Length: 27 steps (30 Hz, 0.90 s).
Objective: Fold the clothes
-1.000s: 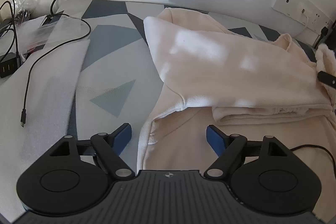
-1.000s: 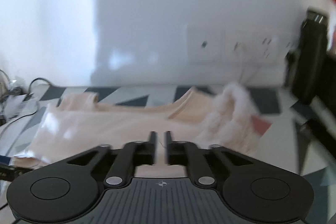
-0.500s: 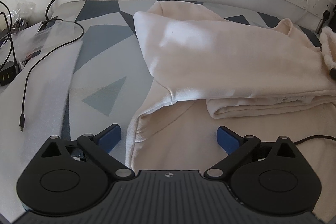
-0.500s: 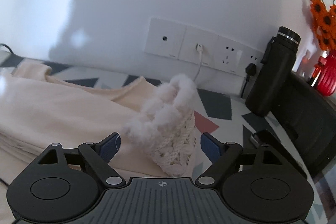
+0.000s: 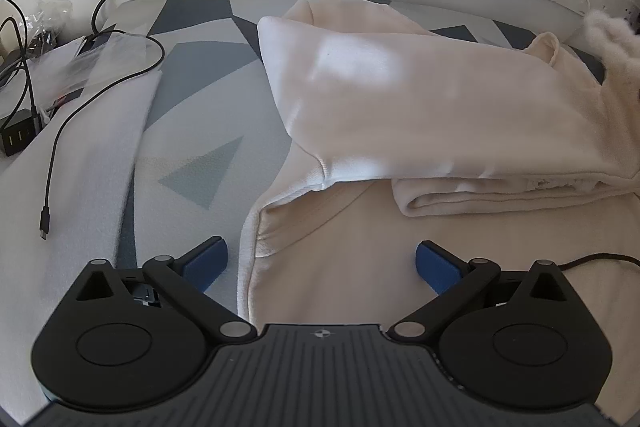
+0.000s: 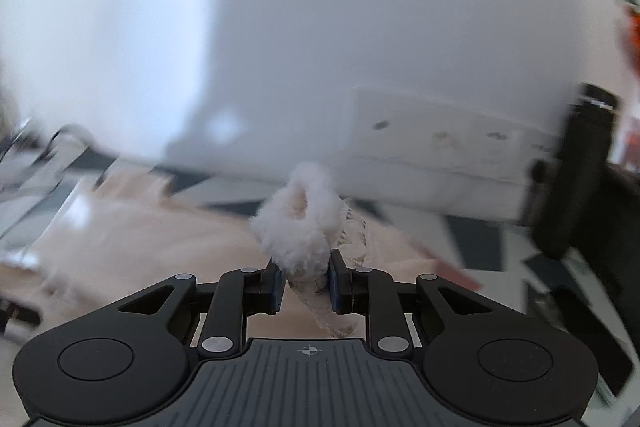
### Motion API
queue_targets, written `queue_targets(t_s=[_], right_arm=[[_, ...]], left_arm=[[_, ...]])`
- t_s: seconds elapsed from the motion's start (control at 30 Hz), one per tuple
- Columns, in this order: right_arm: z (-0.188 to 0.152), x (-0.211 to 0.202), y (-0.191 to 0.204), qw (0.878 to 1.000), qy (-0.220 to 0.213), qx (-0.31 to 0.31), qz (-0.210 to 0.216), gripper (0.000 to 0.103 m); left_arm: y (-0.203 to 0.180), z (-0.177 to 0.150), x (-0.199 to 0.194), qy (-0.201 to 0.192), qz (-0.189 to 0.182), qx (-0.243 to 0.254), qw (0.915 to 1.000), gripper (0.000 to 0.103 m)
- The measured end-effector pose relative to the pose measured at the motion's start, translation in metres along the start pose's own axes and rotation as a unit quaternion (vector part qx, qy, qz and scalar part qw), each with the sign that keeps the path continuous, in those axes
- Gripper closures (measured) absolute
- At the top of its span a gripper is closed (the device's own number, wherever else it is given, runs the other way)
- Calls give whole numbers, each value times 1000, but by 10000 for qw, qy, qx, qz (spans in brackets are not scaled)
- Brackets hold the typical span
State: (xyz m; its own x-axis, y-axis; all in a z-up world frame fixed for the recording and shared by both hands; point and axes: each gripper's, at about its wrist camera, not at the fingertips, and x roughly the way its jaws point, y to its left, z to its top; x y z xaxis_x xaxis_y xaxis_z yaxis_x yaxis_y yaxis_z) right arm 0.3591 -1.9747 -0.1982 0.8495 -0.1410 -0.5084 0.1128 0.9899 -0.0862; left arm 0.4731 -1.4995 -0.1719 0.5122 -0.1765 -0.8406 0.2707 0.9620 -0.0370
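Right gripper (image 6: 306, 285) jaws pinch the fluffy cuff (image 6: 298, 223), lifted.

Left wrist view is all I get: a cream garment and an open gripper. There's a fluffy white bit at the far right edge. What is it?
Observer: A fluffy white knit piece, and the right gripper is shut on it.
Operator: Is it lying on the bed?
Observer: No, it stands up from between the fingers, clear of the cream garment behind it.
Operator: Anything else over there that I can't see?
Observer: A dark bottle stands at the right, beside the wall sockets. That view is blurred.
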Motion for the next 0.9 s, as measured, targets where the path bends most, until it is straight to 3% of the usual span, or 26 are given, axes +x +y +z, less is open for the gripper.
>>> queue_targets(t_s=[0.23,0.33,0.4,0.6,0.77,0.9], right_arm=[[-12,26,23,9956,816,-410,197,79],[-8,18,20,9961,791,-301,258,63],[-4,6,10,9972,657,-44,355,54],[-2,-15,-42,9937,211,1090,126,51],[-9,-20,-86,9667,85,2556,126,52],[-13,-23,-89,9685,-17,2488,96,52]], left_arm=[[0,0,0,7,-8,34,10000,1],[0,0,0,0,-3,32,10000,1],[-1,0,0,-5,1,30,10000,1],[-1,0,0,-12,1,31,10000,1],[-1,-1,0,-5,-5,43,10000,1],[-1,0,0,-3,10,44,10000,1]])
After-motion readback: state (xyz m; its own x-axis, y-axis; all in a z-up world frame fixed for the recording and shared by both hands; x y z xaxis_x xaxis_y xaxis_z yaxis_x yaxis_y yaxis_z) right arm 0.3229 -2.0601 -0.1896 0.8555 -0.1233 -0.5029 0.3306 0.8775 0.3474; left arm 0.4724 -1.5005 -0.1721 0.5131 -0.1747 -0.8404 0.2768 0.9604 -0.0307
